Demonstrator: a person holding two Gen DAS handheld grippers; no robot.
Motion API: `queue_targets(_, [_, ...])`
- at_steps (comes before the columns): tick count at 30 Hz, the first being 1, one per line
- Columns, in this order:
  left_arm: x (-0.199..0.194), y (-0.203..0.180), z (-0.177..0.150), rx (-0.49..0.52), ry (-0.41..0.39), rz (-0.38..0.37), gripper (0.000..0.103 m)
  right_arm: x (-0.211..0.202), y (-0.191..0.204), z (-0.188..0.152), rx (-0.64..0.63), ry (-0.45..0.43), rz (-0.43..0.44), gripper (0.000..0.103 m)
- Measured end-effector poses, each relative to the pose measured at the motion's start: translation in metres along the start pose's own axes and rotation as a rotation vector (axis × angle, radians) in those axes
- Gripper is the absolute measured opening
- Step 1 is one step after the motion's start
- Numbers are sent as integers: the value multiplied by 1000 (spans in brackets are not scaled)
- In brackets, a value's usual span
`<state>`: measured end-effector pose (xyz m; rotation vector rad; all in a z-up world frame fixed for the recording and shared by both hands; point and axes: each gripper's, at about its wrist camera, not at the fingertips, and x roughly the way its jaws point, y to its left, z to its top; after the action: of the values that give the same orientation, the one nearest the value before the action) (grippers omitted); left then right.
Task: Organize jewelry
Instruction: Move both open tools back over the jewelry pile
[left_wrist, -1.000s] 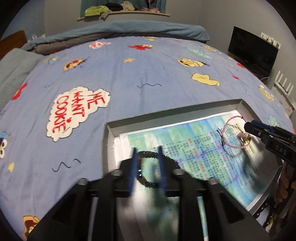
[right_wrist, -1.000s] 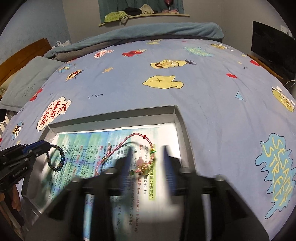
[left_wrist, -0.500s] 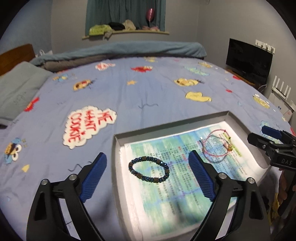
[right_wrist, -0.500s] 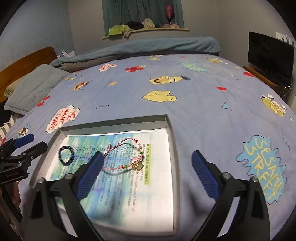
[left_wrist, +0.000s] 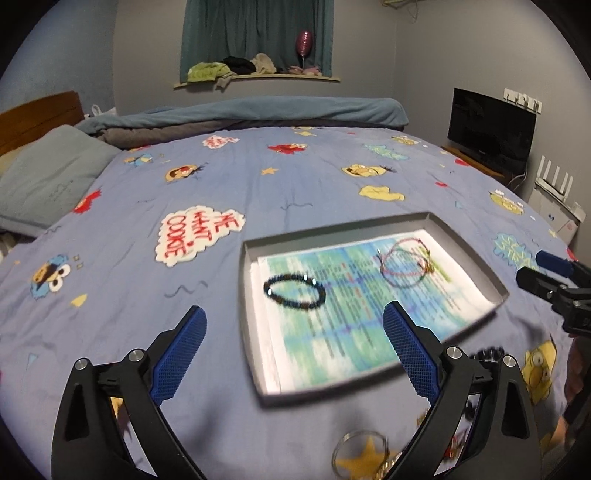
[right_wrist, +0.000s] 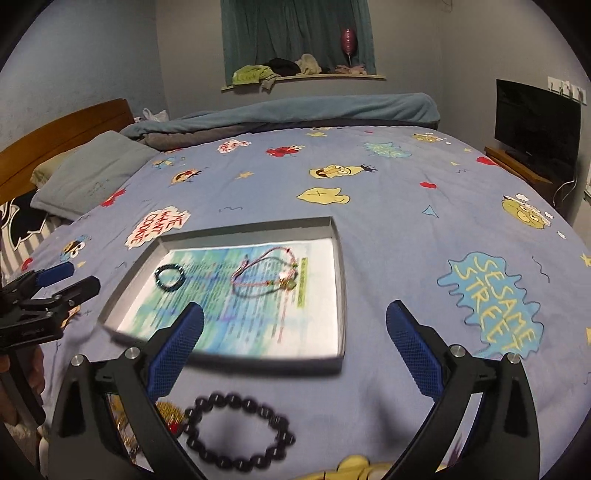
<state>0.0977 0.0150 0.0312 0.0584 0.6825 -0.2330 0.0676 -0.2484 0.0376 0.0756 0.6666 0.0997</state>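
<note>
A shallow grey tray lined with a printed sheet lies on the bed. In it lie a dark beaded bracelet at the left and a pink cord bracelet at the right. My left gripper is open and empty, held back in front of the tray; it also shows in the right wrist view. My right gripper is open and empty; it also shows in the left wrist view. A black bead bracelet lies on the bedspread in front of the tray. A silver ring-like piece lies near the bottom edge.
A blue cartoon bedspread covers the bed. A grey pillow lies at the left and a folded blanket at the back. A TV stands at the right. Gold jewelry lies beside the black beads.
Both grippers opened, letting go of the dark beaded bracelet and the pink cord bracelet in the tray, then drew back and up. More jewelry in front of the tray came into view.
</note>
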Motion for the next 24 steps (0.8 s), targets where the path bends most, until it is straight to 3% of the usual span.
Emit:
queue_targets(7, [-12, 1, -32, 8, 35, 17, 96, -25, 0, -17, 10, -19, 7, 98])
queue_targets(14, [-25, 3, -59, 15, 52, 62, 96, -24, -4, -40, 2, 40, -7, 98])
queue_targets(24, [-36, 10, -86, -23, 81, 61, 96, -26, -4, -73, -18, 45, -12, 98])
